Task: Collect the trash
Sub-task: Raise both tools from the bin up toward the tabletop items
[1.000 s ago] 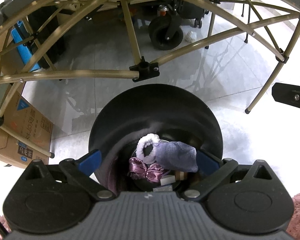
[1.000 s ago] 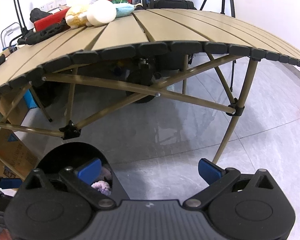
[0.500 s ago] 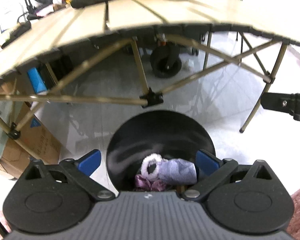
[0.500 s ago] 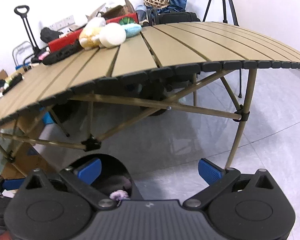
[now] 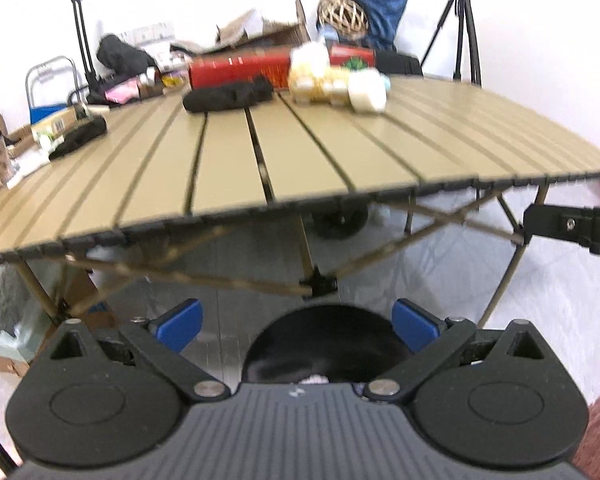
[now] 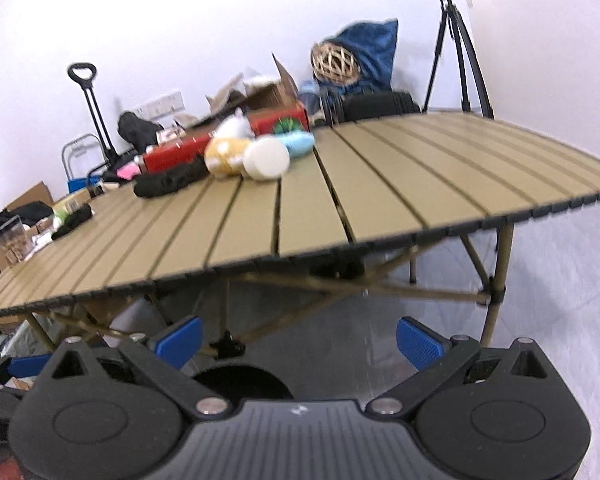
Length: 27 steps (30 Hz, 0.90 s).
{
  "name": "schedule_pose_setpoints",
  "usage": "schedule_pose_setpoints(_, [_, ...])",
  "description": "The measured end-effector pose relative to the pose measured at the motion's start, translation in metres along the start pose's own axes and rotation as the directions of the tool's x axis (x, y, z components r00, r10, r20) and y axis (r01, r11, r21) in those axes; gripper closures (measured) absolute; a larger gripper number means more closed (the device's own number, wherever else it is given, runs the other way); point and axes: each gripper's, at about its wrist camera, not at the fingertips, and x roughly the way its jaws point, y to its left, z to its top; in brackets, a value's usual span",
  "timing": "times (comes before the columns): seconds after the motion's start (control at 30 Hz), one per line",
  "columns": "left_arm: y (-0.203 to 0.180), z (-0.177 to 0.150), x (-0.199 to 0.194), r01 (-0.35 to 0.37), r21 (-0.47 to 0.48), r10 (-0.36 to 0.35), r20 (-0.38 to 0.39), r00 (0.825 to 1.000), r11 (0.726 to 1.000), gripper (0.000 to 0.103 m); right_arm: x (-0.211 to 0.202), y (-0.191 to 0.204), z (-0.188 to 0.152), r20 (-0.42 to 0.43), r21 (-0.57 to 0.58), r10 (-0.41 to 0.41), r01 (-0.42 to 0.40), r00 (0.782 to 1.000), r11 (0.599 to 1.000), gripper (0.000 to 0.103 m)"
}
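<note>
Below the near worktop [image 5: 300,160] edge, black bin [image 5: 324,344] on the floor, a scrap of pale and purple stuff just visible inside at the bottom of the left view (contents mostly hidden by the tool body). Left tongs [image 5: 296,320] spread wide, nothing between the blue pads; right tongs [image 6: 298,338] likewise spread and empty, bin rim [image 6: 242,380] low left of centre there. Judged partly done: some trash in the bin, more left on the far side of the worktop — black fuzzy roll [image 5: 228,96], second black piece [image 5: 78,140] far left, yellow-white plush lump [image 5: 320,80], white round piece [image 5: 366,90], light blue item [image 6: 298,144] behind. Red box [image 5: 240,68] possibly clutter, not trash; cannot tell. Near half of slatted tan top bare. Room: white wall, pale tiled floor, tripod [image 5: 464,24], hand trolley [image 5: 80,32], woven ball [image 5: 342,16] on blue bag, cardboard boxes at left. Both views motion-blurred.
</note>
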Motion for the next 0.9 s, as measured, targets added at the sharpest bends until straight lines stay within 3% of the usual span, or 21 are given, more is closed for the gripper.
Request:
schedule_pose_setpoints(0.4, [0.01,0.044,-0.017,-0.027,-0.052,0.035,0.15,0.988,0.998,0.0,-0.012,0.012,0.035,0.128,-0.039,0.023,-0.018,0.992,0.999,0.0])
schedule_pose_setpoints(0.9, [0.027,0.101,0.004,-0.058,-0.175,0.099,0.235,0.967,0.983,0.0,0.0,0.03,0.087,0.287,-0.019,0.07,-0.068,0.955,0.998,0.0])
